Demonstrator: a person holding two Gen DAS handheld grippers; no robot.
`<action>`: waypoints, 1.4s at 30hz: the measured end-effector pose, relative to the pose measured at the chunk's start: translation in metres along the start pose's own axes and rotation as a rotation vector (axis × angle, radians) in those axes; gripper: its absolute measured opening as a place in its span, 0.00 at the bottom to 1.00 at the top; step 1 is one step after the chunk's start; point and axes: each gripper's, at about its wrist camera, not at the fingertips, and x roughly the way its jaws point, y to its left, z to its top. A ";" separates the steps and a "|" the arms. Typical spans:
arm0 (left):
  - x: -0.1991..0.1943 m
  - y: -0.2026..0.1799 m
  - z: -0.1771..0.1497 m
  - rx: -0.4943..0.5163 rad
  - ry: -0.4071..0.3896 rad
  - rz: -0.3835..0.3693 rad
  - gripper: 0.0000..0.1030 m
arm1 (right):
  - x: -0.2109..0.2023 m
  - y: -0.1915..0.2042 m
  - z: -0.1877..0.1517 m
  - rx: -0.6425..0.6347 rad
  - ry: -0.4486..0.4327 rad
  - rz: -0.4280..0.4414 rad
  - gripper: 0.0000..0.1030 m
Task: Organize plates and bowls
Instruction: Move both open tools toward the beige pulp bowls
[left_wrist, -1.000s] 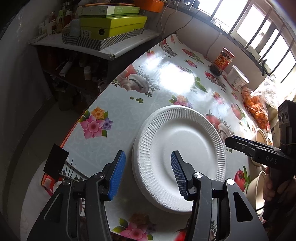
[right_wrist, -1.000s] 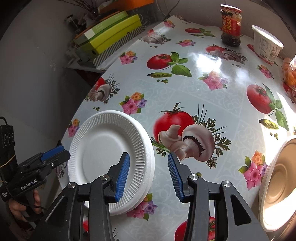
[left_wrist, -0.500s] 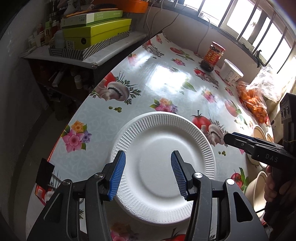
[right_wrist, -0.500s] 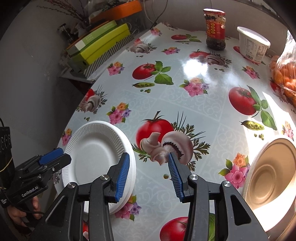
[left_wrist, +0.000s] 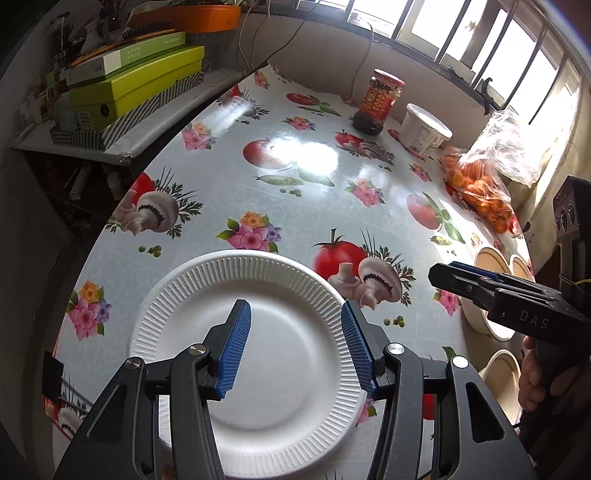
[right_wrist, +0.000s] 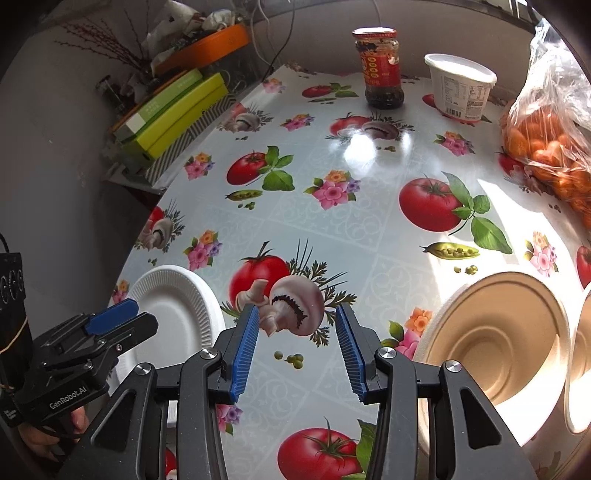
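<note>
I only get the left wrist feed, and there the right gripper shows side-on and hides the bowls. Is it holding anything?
Observer: No. The right gripper is open and empty above the tablecloth.
Operator: Is the nearest bowl empty too?
Observer: Yes. The tan bowl sits upright and empty, just right of that gripper, with a second bowl at its far side.
</note>
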 end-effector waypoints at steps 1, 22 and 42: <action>0.002 -0.004 0.002 0.006 0.002 -0.005 0.51 | -0.002 -0.003 0.000 0.006 -0.004 -0.002 0.42; 0.031 -0.097 0.027 0.150 0.039 -0.130 0.51 | -0.054 -0.075 0.001 0.120 -0.100 -0.061 0.42; 0.047 -0.149 0.033 0.245 0.093 -0.213 0.51 | -0.117 -0.120 -0.021 0.220 -0.190 -0.150 0.42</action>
